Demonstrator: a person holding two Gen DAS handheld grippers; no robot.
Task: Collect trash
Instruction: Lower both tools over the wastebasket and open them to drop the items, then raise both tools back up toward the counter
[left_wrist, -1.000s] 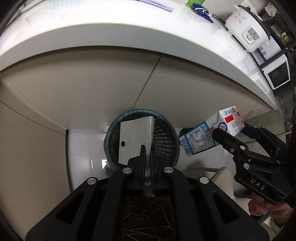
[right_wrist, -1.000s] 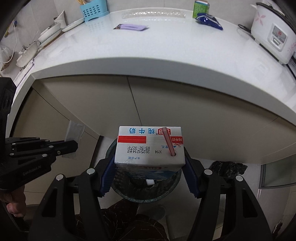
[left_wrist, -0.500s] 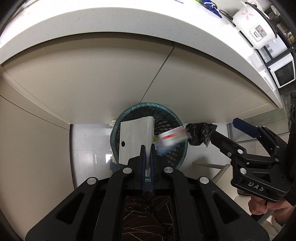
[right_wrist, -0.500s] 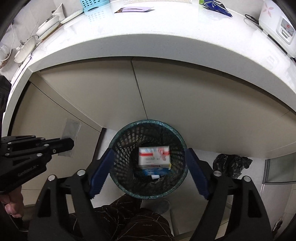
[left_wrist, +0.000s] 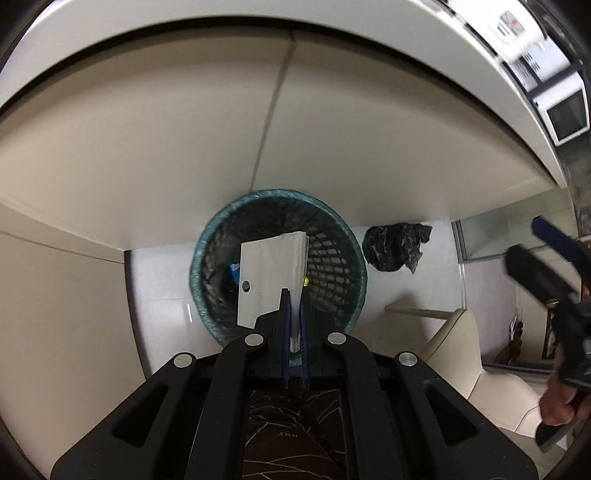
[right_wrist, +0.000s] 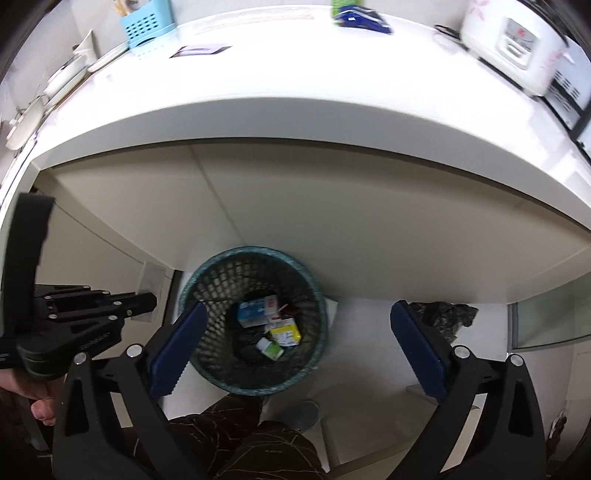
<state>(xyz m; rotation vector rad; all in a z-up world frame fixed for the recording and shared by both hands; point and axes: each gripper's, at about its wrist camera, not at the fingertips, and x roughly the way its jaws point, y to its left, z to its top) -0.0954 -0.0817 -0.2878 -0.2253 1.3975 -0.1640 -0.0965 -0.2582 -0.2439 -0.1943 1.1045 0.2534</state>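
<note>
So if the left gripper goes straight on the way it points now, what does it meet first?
Probably the trash basket. The left gripper, shut on a white packet, points down into the basket's mouth, so the packet would likely go in first. Depth is unclear.

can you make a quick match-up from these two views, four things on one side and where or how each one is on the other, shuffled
Things:
1. milk carton
2. clear plastic packet
3. black bag
4. right gripper

States:
a. crumpled on the floor beside the bin
b. open and empty
c. lying inside the mesh bin
d. pinched in the left gripper above the bin

Pairs: 1-c, 2-d, 3-a, 4-b
</note>
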